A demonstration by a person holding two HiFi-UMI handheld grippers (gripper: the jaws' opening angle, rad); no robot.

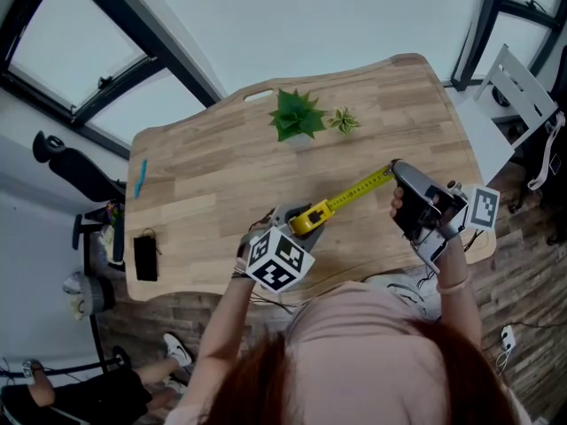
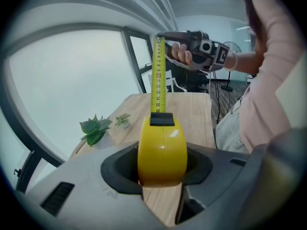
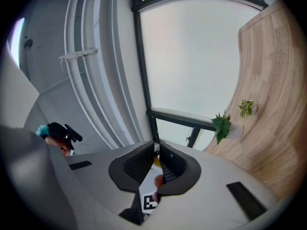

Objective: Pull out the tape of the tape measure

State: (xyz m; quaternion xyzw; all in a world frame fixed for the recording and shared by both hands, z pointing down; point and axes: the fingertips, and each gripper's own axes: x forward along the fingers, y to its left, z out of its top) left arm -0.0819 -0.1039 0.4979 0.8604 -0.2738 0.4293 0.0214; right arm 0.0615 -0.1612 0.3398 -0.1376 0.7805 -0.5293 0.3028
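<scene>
Tape measure (image 1: pixel 310 219) above a wooden table (image 1: pixel 208 189) beside large windows (image 2: pixel 72 90).

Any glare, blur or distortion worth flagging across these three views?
Head view: even daylight, sharp, no hard shadows. Left gripper view: fisheye curves the window frame; a small highlight sits on the tape measure. Right gripper view: dark rounded corners, window washed out pale.

The wooden table (image 1: pixel 221 175) bears a large plant (image 1: pixel 296 113), small plant (image 1: pixel 344 119), blue stick (image 1: pixel 140 178), black pouch (image 1: pixel 145 257).
</scene>
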